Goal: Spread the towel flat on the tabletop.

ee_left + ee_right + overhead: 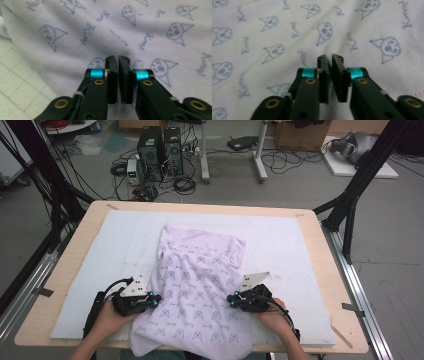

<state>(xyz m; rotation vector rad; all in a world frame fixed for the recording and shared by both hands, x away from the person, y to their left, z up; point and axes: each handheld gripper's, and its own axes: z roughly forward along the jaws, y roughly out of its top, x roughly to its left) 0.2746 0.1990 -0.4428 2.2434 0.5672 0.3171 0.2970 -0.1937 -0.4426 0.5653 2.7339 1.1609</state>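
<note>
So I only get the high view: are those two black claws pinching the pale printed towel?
Observer: No. The left claw is shut with nothing between its jaws, pointing at the pale lilac terry towel printed with blue cartoon faces.
Operator: And the other?
Observer: The right claw is shut and empty too.
Operator: Any edge close by?
Observer: A stitched hem runs beside the left claw, over the white gridded mat.

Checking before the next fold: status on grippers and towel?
Left gripper and right gripper shut, empty, at the towel's sides. Towel rumpled on the mat, near edge overhanging. Nothing in the way.
</note>
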